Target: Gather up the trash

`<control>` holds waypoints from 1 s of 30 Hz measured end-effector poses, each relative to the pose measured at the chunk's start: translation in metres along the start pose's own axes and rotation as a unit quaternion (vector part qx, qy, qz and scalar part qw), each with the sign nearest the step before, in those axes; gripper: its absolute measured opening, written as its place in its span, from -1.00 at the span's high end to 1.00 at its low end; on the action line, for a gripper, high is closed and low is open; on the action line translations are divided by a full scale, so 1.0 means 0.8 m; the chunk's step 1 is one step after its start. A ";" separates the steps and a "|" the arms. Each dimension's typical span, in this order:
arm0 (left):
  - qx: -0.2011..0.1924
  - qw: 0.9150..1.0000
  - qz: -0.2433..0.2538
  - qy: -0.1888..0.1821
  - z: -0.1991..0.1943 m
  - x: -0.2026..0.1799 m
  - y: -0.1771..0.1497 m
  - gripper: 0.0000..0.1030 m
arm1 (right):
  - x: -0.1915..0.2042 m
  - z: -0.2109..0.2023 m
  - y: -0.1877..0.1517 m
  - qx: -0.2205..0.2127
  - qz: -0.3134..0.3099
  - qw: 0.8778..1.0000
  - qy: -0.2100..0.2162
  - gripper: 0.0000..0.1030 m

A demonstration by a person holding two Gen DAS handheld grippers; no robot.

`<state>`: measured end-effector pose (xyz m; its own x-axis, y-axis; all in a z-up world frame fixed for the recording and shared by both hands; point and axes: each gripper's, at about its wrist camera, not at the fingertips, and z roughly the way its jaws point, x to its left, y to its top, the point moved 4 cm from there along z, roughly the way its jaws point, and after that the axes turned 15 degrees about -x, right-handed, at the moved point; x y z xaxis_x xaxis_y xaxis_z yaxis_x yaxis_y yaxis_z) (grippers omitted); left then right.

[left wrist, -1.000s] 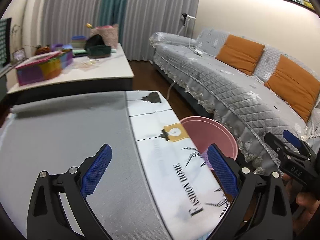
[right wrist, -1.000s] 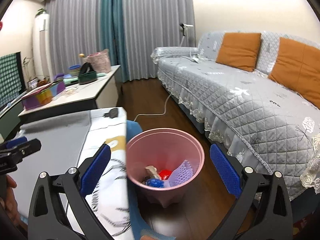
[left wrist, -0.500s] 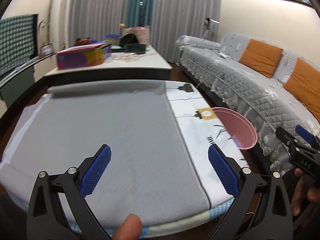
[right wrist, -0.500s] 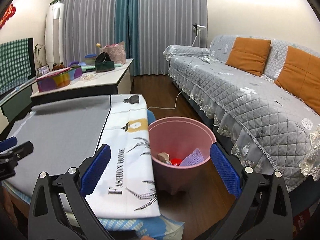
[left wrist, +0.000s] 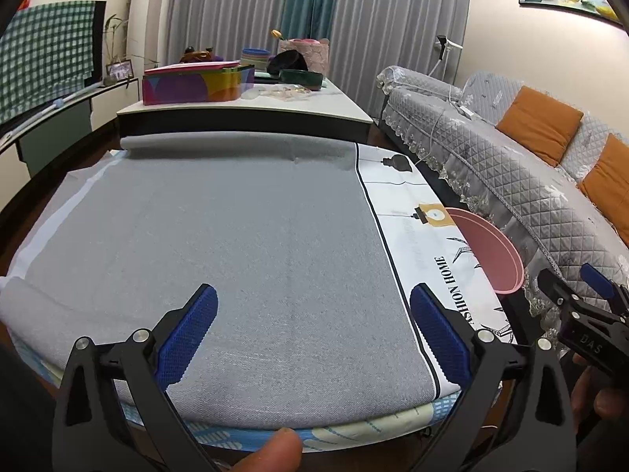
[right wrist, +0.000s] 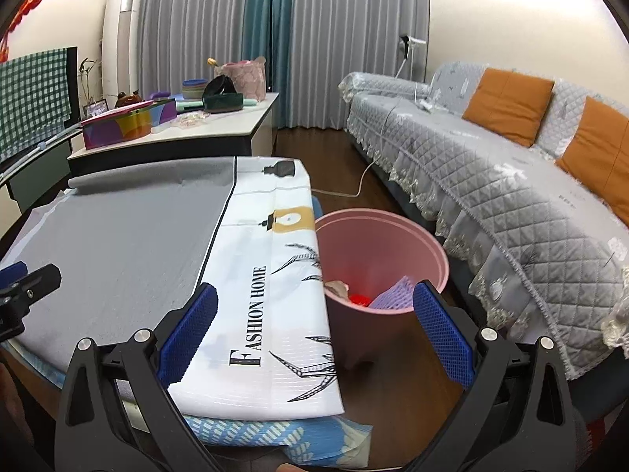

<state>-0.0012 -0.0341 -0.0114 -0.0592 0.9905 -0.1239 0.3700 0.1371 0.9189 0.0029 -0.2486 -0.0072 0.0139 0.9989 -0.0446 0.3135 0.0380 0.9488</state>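
A: Where is the trash?
B: In the pink bin (right wrist: 393, 236) on the floor, just beside the table (left wrist: 236, 236).
A: And the 2 grippers?
B: The left gripper (left wrist: 313, 326) and right gripper (right wrist: 314, 324) both gape wide, grasping nothing.

Table (right wrist: 118, 244) is lying near, a mat (left wrist: 236, 236) covering its left and middle and a cloth (right wrist: 267, 275) lying along its right edge. Bin (right wrist: 381, 259) is standing on the floor just right of the table, between table and sofa (right wrist: 491, 181); trash (right wrist: 389, 295) is sitting in it. A second table (left wrist: 251, 106) is standing beyond the near one, bearing a box (left wrist: 196, 84) at its left. Two cushions (right wrist: 507, 104) are leaning on the sofa back, far right.
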 end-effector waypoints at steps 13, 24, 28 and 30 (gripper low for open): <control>0.014 1.000 0.006 0.013 0.011 0.003 -0.009 -0.85 | 0.004 0.009 -0.007 0.013 0.005 1.000 0.006 -0.90; 0.013 1.000 0.012 0.008 0.008 -0.001 -0.011 -0.85 | 0.001 0.008 -0.006 0.013 0.008 1.000 0.005 -0.90; 0.014 1.000 0.012 0.007 0.009 -0.002 -0.010 -0.85 | -0.002 0.007 -0.004 0.012 0.008 1.000 0.004 -0.90; 0.013 1.000 0.012 0.006 0.009 -0.002 -0.010 -0.85 | -0.002 0.007 -0.004 0.012 0.008 1.000 0.004 -0.90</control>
<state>0.0026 -0.0365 -0.0214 -0.0615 0.9934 -0.0964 0.3960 0.1130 0.9113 0.0071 -0.2502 -0.0124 0.0106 0.9996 -0.0264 0.3367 0.0213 0.9414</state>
